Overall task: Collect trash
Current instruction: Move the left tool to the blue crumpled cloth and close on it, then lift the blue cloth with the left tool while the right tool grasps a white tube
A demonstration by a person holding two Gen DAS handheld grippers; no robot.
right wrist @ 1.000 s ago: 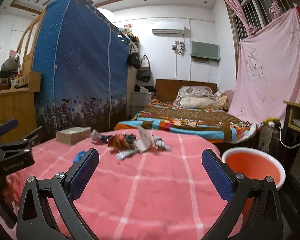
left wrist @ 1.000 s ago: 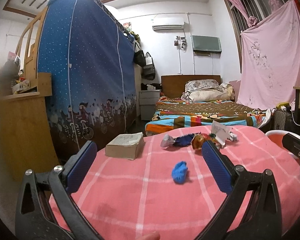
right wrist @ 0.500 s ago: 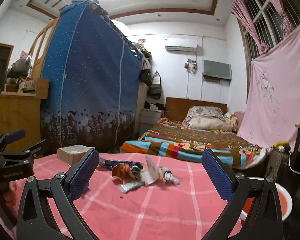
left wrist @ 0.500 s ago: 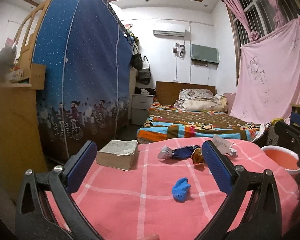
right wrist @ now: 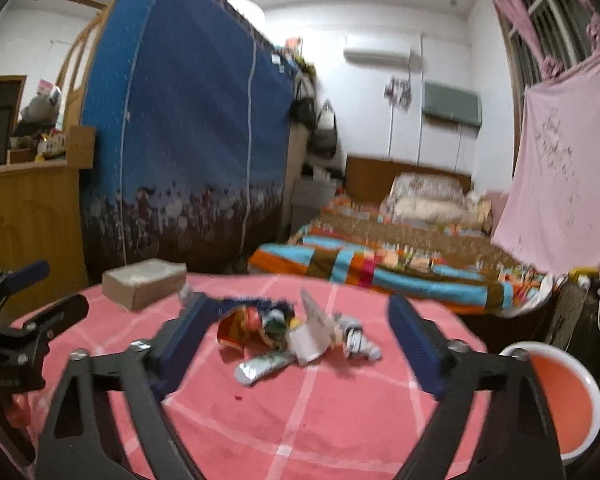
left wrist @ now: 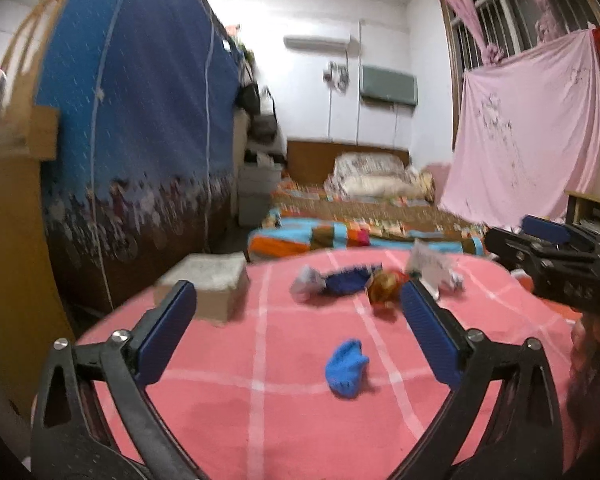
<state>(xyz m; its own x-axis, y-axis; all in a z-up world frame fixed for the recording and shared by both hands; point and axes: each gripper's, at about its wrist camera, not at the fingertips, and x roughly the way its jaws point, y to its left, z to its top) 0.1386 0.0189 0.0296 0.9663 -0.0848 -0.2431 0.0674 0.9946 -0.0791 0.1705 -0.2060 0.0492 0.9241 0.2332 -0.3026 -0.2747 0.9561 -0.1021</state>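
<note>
On the pink cloth: we see the table (right wrist: 300, 420) rounding off at its far rim, with a bed beyond.
Left gripper (left wrist: 296, 334): our jaws gape, just been narrowing a little, nothing between the pads; a crumpled blue scrap (left wrist: 346, 368) lies near, ahead of them.
Right gripper (right wrist: 296, 342): jaws wide too, just been closing, gripping nothing; the trash heap (right wrist: 296, 336) lies between and beyond the tips, blurred, perhaps wrappers and a foil tube.
Left edge: a box (right wrist: 144, 288) sits at the rim.
Right edge: a red basin (right wrist: 560, 396) stands below the table.
Room: bare cloth around the heap.
</note>
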